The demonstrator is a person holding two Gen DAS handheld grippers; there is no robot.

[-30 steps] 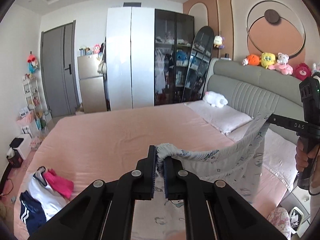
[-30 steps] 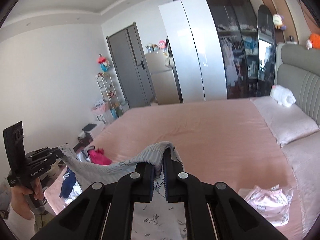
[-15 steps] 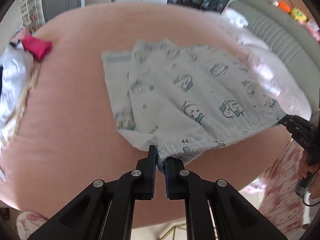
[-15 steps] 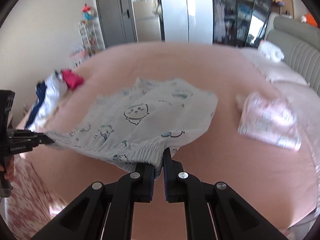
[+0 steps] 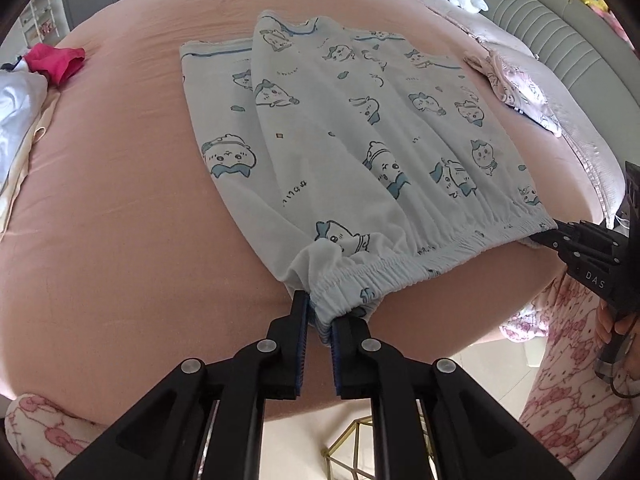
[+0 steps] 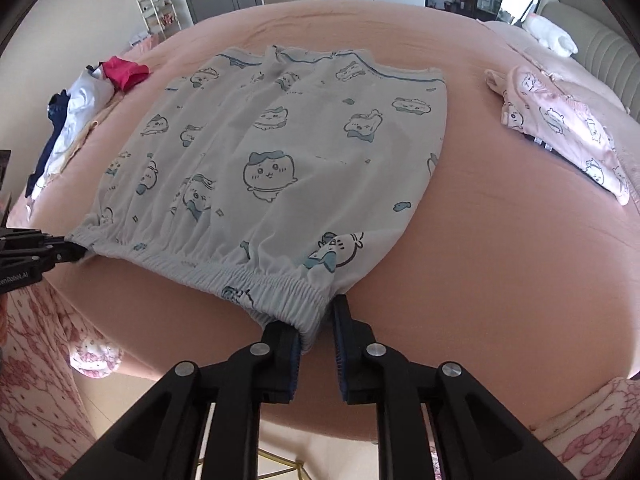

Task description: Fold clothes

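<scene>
Plainly soft and light, these pale blue cotton pyjama bottoms printed with cartoon animals (image 5: 340, 128): thin enough to ripple in long creases, limp enough to sag wherever unsupported. Spread flat across the pink-sheeted bed (image 5: 120, 220), legs side by side and running away towards the far side, dark-piped hems (image 6: 320, 56) farthest off, gathered elastic waistband (image 5: 420, 264) along the near edge and overhanging it a little. Pulled fairly straight between the two tools, one at each end of that waistband. Left gripper (image 5: 318, 320) clenched on the bunched left corner, cloth filling the gap between the blue pads. Right gripper (image 6: 316, 332) set around the other corner, yet with the cloth lying against one pad and a sliver of gap at the other, so impossible to tell whether clamped or slackened. Not fragile and hardly slippery, though apt to wrinkle and drift if dragged over the sheet. Best held at the waistband, thickest and least stretchy at its ends, or at the hems; poorly held mid-panel, where only one layer might come up. Lying unfolded for now. Just beside, to the right, a pink printed folded garment (image 6: 560, 120); well apart on the left, a heap of white, navy and red clothes (image 6: 80, 100).
</scene>
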